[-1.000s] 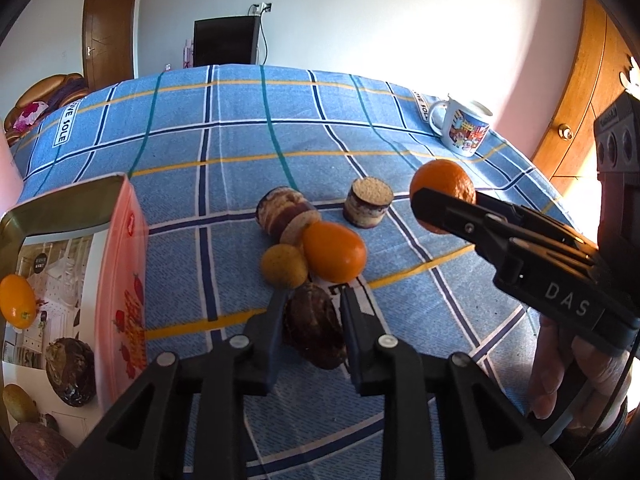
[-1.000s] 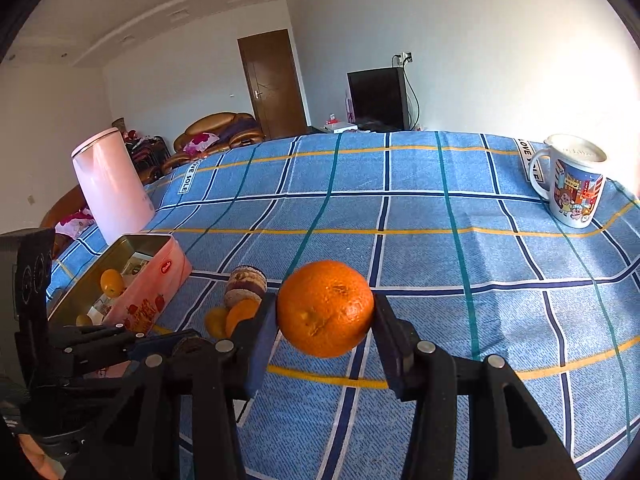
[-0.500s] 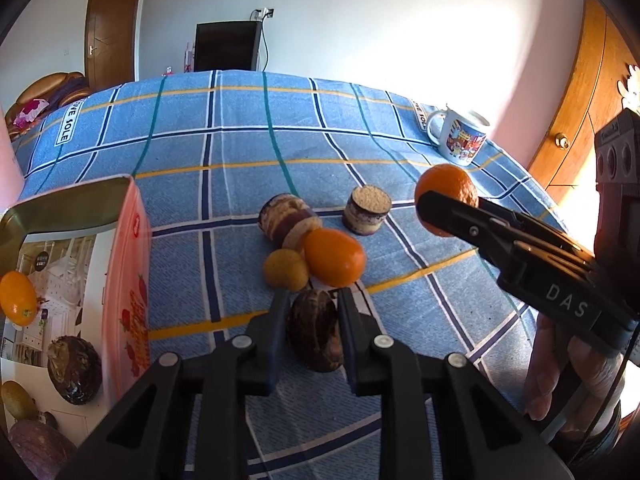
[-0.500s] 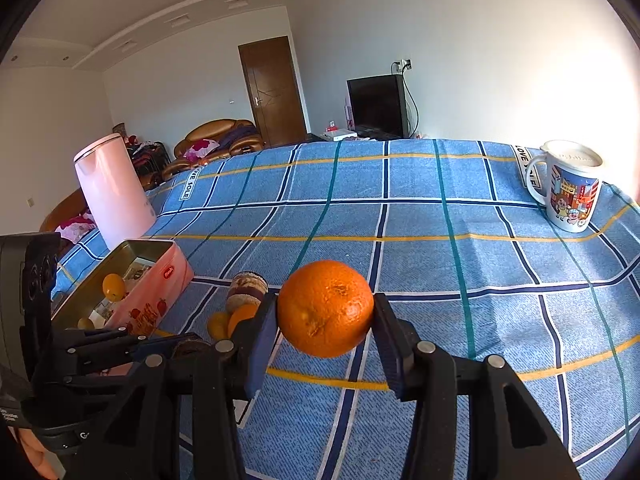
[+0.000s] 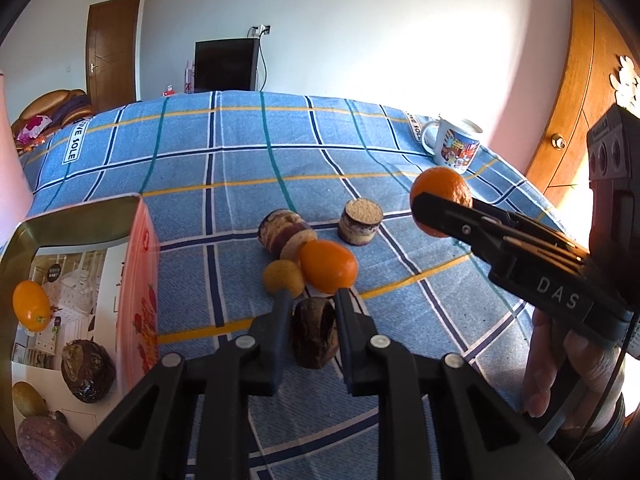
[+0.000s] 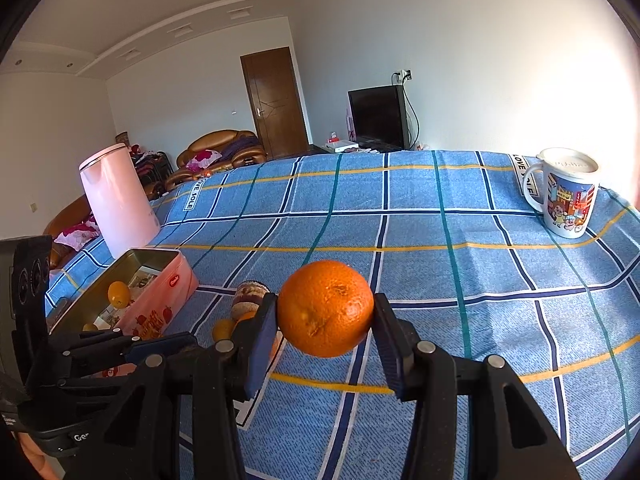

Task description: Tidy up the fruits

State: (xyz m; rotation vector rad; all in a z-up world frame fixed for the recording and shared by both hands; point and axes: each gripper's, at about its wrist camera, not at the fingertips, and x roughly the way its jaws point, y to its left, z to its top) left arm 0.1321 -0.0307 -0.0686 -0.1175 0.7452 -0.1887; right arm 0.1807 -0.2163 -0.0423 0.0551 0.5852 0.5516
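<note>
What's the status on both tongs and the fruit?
Left tongs shut on dark fruit. Right tongs shut on orange. Tin open, path unobstructed.

Tin (image 5: pixel 80 216) at table (image 5: pixel 240 152) left edge, fruit inside; loose fruit cluster (image 5: pixel 308 256) right of it; mug (image 5: pixel 450 146) far right.

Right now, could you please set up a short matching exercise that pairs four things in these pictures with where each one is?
Things:
1. large orange
2. dark brown fruit
3. small orange
4. mug

Places:
A. inside the tin
B. held in the left tool
C. standing on the tablecloth, far right
D. held in the right tool

Pairs: 1-D, 2-B, 3-A, 4-C
</note>
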